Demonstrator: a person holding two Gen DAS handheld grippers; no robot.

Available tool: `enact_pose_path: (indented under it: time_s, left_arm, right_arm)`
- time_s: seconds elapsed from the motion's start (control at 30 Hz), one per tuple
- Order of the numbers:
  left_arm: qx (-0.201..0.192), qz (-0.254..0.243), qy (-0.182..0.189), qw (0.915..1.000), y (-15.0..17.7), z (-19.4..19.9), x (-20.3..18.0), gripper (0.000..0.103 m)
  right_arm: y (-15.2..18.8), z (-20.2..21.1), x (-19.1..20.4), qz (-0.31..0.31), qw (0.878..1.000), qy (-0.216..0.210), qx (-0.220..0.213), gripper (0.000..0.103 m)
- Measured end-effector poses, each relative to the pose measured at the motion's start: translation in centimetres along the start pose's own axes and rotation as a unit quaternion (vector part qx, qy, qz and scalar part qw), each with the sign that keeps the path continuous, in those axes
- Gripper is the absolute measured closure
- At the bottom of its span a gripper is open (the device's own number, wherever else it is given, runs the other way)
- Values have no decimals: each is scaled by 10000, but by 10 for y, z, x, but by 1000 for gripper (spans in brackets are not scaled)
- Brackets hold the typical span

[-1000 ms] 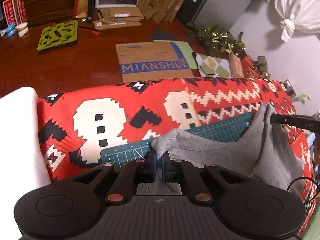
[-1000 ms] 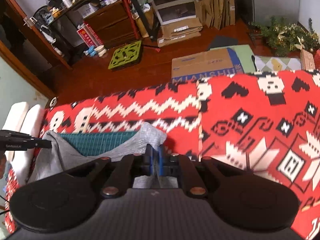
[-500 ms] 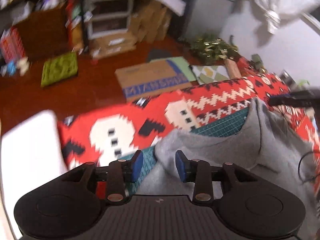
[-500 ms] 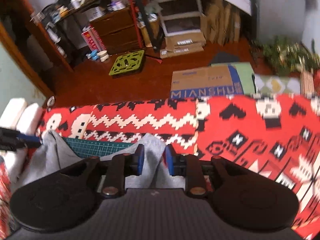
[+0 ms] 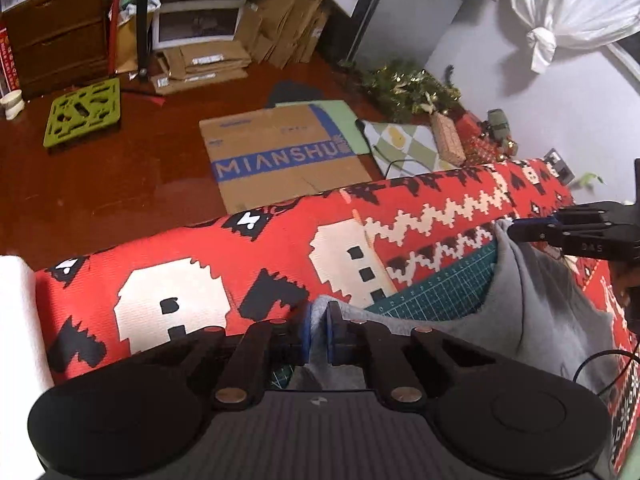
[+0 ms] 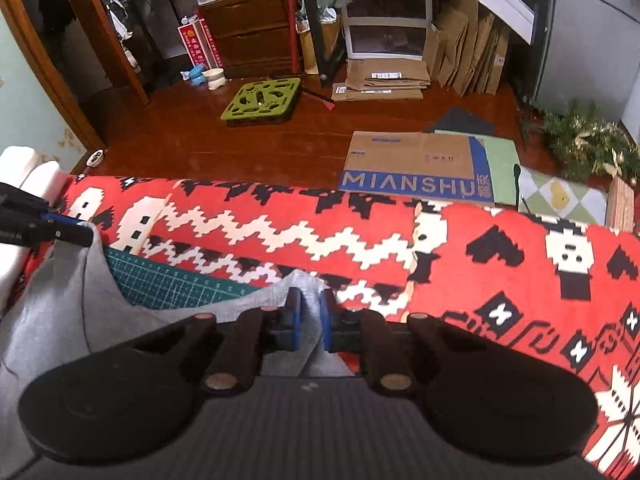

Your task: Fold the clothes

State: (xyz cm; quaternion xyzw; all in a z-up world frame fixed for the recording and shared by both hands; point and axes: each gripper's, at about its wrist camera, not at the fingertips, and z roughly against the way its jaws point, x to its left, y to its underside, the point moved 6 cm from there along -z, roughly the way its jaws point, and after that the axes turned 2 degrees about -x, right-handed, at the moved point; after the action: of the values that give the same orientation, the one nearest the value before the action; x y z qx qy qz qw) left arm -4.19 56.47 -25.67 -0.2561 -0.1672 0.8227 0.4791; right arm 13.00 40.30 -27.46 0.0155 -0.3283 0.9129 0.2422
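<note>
A grey garment (image 5: 532,308) hangs slack between my two grippers, above a green cutting mat (image 5: 432,292) on a table with a red patterned cloth (image 5: 280,256). My left gripper (image 5: 319,330) is closing, and its blue pads pinch a corner of the grey fabric. In the same view my right gripper (image 5: 516,230) holds the other corner at the far right. In the right wrist view my right gripper (image 6: 310,320) is closing too, with a fold of the garment (image 6: 60,300) squeezed between its pads. The left gripper (image 6: 86,236) shows at the far left there.
The table's far edge drops to a dark wooden floor with a flat cardboard box (image 5: 280,156) and a green tray (image 5: 84,112). White padding (image 5: 16,312) lies off the table's left end. A black cable (image 5: 600,364) loops at the right.
Both grippers opened half a second ago and have closed again on the grey fabric. The garment's edge between them has sagged lower over the mat.
</note>
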Motion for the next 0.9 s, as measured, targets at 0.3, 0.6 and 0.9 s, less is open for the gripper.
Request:
enact_pose_path:
  time_s: [0.3,0.6,0.9]
  left_arm:
    - [-23,86,-276,9996,3,27,-8,83]
    - [-451,-787,-179,9957,-23,52,-80,78]
    - [-153,-2210,734,9724,-40,-18,-218,70]
  right_arm:
    - [8,48,-27,-953,9948,105,-329,85]
    - [106,140,-63,-1591,9814,1077,-21,83]
    - [199,188,-98,-2294,9612,1527,99,82]
